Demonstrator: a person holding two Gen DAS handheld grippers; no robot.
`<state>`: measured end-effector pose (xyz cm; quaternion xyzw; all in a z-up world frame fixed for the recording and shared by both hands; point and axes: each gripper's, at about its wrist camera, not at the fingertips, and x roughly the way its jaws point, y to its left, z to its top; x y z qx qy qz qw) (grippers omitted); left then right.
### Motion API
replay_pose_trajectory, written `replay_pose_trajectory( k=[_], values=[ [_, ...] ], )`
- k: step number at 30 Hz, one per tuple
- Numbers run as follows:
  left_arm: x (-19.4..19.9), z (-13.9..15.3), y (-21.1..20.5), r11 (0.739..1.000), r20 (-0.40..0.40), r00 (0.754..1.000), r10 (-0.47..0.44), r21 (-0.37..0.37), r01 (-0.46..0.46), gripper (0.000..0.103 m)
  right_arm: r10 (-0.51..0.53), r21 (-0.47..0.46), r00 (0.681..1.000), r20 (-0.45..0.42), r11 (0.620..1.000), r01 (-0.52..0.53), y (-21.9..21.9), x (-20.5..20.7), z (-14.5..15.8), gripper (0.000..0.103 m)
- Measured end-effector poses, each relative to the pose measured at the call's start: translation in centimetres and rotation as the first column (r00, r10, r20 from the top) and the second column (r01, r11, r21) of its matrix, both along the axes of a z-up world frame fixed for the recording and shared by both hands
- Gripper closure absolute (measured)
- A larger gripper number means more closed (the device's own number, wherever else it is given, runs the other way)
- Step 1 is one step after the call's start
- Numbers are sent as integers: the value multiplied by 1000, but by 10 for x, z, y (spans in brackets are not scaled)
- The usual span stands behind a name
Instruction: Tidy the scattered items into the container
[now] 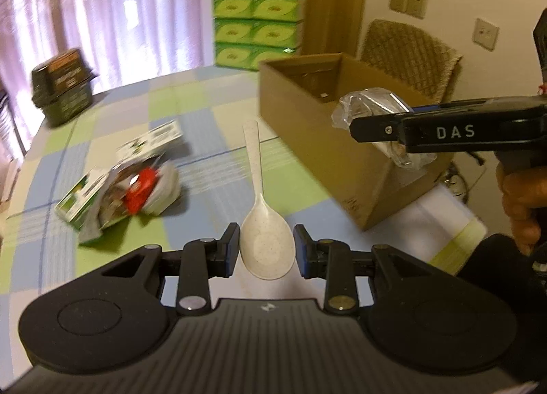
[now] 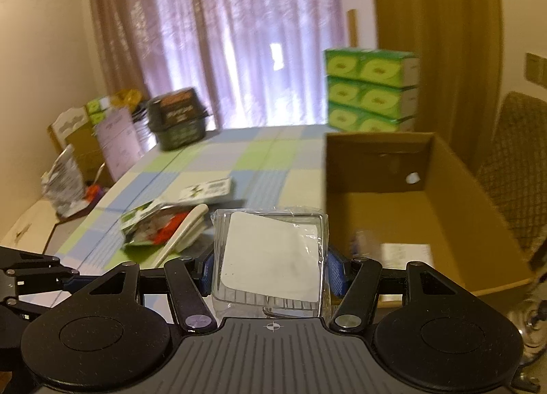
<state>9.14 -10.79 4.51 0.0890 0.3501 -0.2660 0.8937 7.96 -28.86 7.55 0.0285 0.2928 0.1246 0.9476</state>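
Left gripper (image 1: 266, 250): jaws part-open around bowl of white spoon (image 1: 261, 219); left pad touching, right pad just clear. Spoon flat on checked tabletop (image 1: 212, 110), handle pointing away. Right gripper (image 2: 270, 269): jaws clamped on clear plastic packet (image 2: 270, 257), held beside open cardboard box (image 2: 454, 188). Torn snack packets (image 1: 133, 185) left of spoon.

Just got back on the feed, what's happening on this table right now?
A person is tidying with two handheld grippers. The right gripper holds a clear plastic packet beside the open cardboard box. The left gripper has its jaws around the bowl of a white spoon. Snack packets lie loose on the checked tablecloth.
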Motion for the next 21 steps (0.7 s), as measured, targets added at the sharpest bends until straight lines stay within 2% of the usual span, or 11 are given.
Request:
replay_pose_trajectory(
  k=[10, 21],
  values=[
    [9, 23, -72, 991, 39, 991, -125, -43, 126, 75, -130, -19, 991, 27, 991, 131, -73, 8, 12, 40],
    [36, 24, -150, 975, 38, 975, -217, -42, 219, 75, -197, -13, 980, 42, 980, 198, -129, 30, 11, 40]
  ],
)
